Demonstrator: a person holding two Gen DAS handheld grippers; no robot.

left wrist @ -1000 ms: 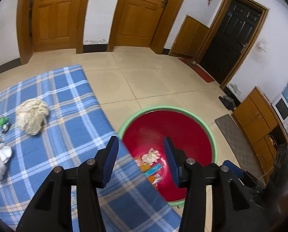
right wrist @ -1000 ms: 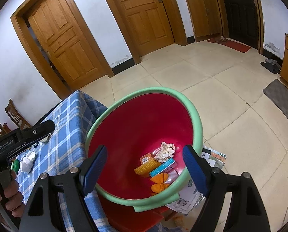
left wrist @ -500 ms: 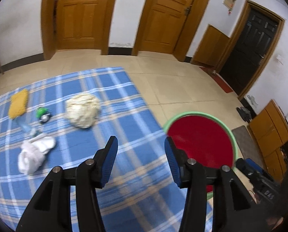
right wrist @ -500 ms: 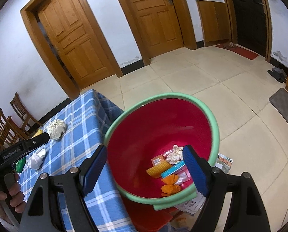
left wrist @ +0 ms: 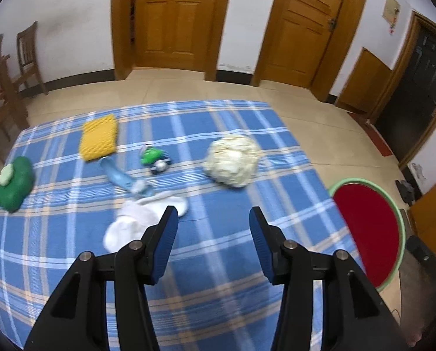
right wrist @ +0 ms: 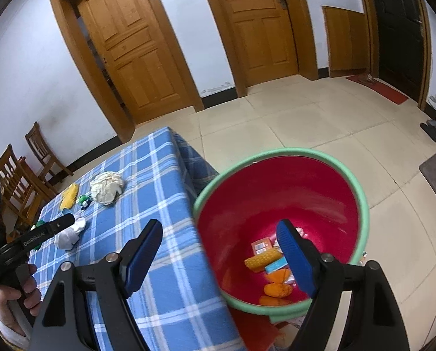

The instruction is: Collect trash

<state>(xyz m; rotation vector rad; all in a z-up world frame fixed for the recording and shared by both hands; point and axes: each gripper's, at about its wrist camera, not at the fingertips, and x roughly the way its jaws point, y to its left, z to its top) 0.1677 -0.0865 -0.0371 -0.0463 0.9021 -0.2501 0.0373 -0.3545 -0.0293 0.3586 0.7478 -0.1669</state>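
Both my left gripper [left wrist: 212, 228] and right gripper [right wrist: 221, 251] are spread and hold nothing. My worry: the white sock [left wrist: 136, 222] sits beside the crumpled paper [left wrist: 232, 159], so I could easily bin laundry.

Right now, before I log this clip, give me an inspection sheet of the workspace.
Surface: blue plaid tablecloth over the table.
Job's things: crumpled cream paper wad, white sock; red basin with green rim beside the table already holds scraps.
Clutter: yellow sponge, green toy car, green pouch, blue tube.
Grippers: left gripper and right gripper open, empty.
Cables: nothing seen.
Surroundings: wooden doors, chairs, tiled floor.
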